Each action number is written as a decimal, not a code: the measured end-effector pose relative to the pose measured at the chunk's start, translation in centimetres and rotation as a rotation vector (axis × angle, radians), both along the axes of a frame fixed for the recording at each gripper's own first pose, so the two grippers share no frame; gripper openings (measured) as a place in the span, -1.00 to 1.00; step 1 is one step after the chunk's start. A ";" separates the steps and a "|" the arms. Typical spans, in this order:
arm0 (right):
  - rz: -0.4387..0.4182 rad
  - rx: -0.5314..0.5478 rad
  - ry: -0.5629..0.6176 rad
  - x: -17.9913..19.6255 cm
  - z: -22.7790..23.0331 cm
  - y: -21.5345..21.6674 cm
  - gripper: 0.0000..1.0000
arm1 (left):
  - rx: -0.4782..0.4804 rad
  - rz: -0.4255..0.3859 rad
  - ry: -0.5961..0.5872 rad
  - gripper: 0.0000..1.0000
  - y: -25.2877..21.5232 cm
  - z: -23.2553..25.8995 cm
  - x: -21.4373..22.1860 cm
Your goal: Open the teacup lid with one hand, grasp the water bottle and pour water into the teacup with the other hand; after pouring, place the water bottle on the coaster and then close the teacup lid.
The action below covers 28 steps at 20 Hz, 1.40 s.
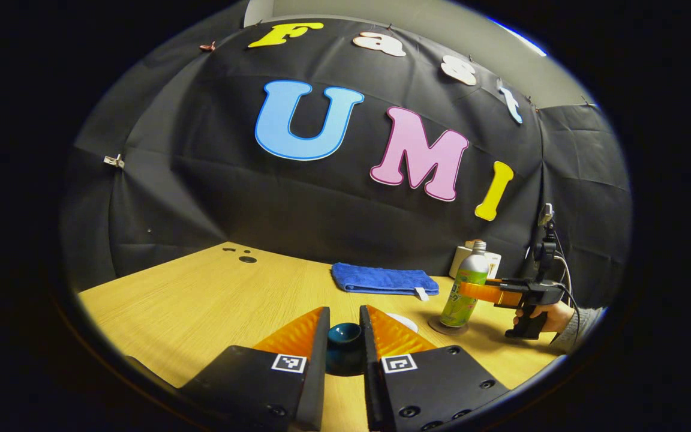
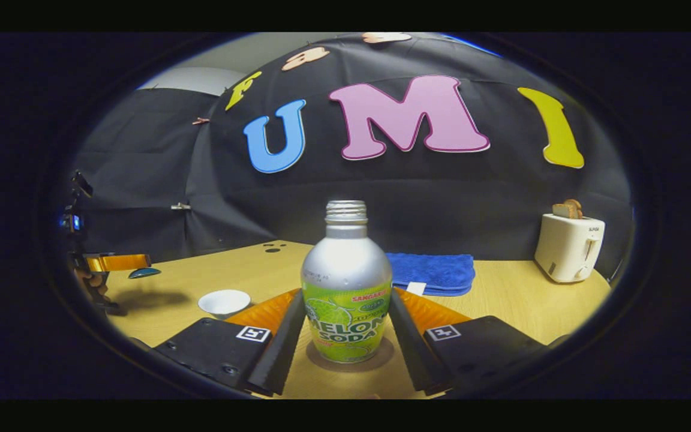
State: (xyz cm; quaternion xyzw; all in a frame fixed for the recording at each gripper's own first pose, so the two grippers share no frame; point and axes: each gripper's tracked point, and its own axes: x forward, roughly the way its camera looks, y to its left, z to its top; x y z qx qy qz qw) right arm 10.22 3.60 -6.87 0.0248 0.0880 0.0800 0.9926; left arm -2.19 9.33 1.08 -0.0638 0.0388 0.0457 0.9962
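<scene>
Two grippers are at work: the left gripper (image 1: 345, 336) has its fingers closed on the dark teacup lid (image 1: 344, 337), held up off the table. The right gripper (image 2: 345, 327) brackets the water bottle (image 2: 346, 288) on the coaster (image 2: 381, 358), whether touching I cannot tell. Spread wide and back out straight, then bring the lid over the white teacup (image 2: 224, 302).

Between the right gripper's fingers the bottle (image 2: 346, 282) looks like smooth, satin metal above a glossy printed label, with a ribbed bare neck. Beyond it lie a soft, napped cloth (image 2: 435, 271) and a glossy plastic toaster (image 2: 568, 247) on the matt wood-grain table (image 2: 513, 300). The lid (image 1: 344, 347) between the left gripper's fingers looks glazed and shiny.
</scene>
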 end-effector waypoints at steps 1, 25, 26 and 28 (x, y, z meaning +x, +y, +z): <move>-0.005 -0.006 0.006 -0.1 -0.1 -0.1 0.58 | 0.003 0.002 0.000 -0.33 0.1 0.0 0.0; -0.027 0.018 0.050 -3.2 -1.1 -0.7 0.71 | -0.005 -0.067 -0.042 -0.38 -4.4 1.3 1.8; -0.031 0.010 0.047 -4.0 -1.0 -1.0 0.72 | 0.012 -0.077 -0.047 -0.38 -5.0 1.6 2.6; -0.038 -0.012 0.032 -5.1 -0.8 -1.2 0.72 | 0.059 -0.104 -0.033 -0.38 -6.1 1.4 4.8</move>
